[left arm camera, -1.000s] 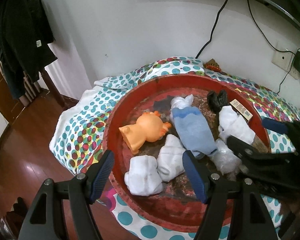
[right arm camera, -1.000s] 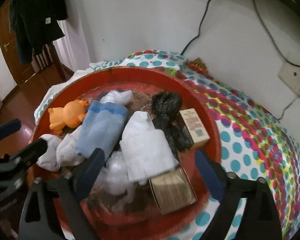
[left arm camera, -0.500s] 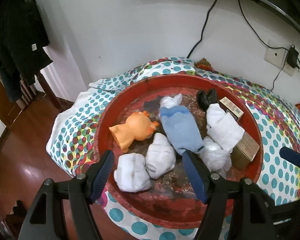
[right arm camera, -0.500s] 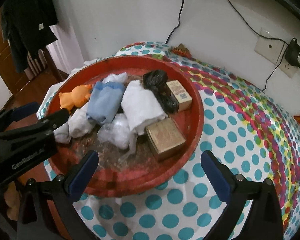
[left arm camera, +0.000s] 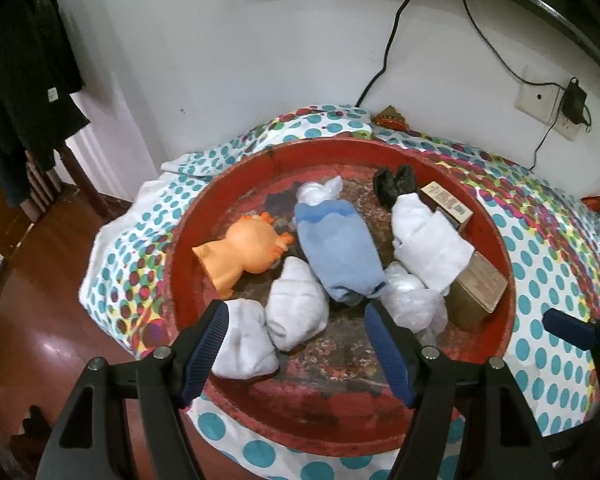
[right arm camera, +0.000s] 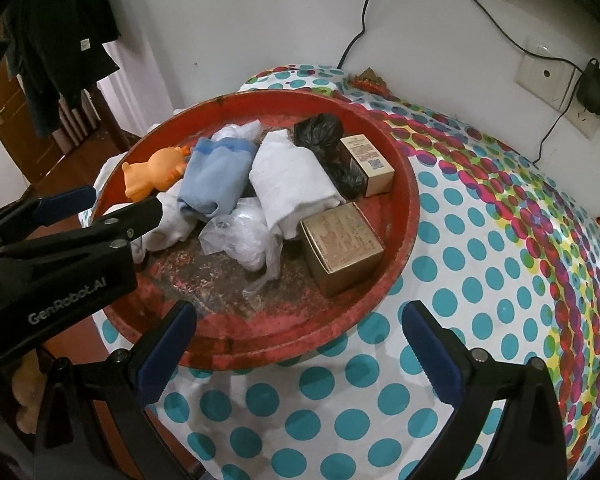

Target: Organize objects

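A round red tray lies on a polka-dot cloth and holds an orange toy, a blue sock roll, several white rolls, a clear plastic bundle, a black bag, a tan box and a small carton. My left gripper hovers open above the tray's near left part, over the white rolls. My right gripper stands wide open over the tray's near right rim, nothing between its fingers.
The cloth-covered surface stretches to the right of the tray. A wall with a socket and plugged charger and hanging cables is behind. Dark clothes hang at the left over a wooden floor.
My right gripper has pulled back out of the tray towards its near right rim, with its jaws now wider. The left gripper has stayed nearly still.
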A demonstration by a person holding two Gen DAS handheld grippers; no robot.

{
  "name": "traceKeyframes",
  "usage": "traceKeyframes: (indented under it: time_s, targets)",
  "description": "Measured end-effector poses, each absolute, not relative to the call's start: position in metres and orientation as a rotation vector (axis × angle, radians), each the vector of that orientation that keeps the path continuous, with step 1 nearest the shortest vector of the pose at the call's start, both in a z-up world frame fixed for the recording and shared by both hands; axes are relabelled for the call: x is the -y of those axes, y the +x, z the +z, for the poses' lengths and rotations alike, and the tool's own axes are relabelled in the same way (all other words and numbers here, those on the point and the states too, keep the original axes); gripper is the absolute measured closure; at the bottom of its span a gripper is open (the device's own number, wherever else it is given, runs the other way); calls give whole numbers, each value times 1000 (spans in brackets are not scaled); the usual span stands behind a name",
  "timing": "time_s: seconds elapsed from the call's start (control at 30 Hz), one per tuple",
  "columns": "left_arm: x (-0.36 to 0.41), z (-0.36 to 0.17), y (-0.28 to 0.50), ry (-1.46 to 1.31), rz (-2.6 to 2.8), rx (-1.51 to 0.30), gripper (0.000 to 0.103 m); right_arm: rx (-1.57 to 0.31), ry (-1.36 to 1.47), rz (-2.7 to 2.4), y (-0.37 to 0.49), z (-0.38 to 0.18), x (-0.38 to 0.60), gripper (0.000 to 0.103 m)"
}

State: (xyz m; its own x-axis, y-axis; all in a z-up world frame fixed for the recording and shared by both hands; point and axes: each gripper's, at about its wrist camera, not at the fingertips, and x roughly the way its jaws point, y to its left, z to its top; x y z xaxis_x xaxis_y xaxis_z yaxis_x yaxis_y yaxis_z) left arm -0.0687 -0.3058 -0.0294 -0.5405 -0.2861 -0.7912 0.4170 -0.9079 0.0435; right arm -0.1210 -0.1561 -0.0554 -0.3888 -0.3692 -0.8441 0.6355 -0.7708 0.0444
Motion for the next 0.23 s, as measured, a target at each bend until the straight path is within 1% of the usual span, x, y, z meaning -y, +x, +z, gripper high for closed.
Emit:
traceKeyframes:
  time_s: [0.1,0.23]
  targets:
    - [304,-29,-68,1204,-2455,-198,30,-365,1225,-2163,-120,-56,156,1]
    - [299,-28,-69,1202,-2456,-152,30,-390,1224,-2168,-119,-57,155,1]
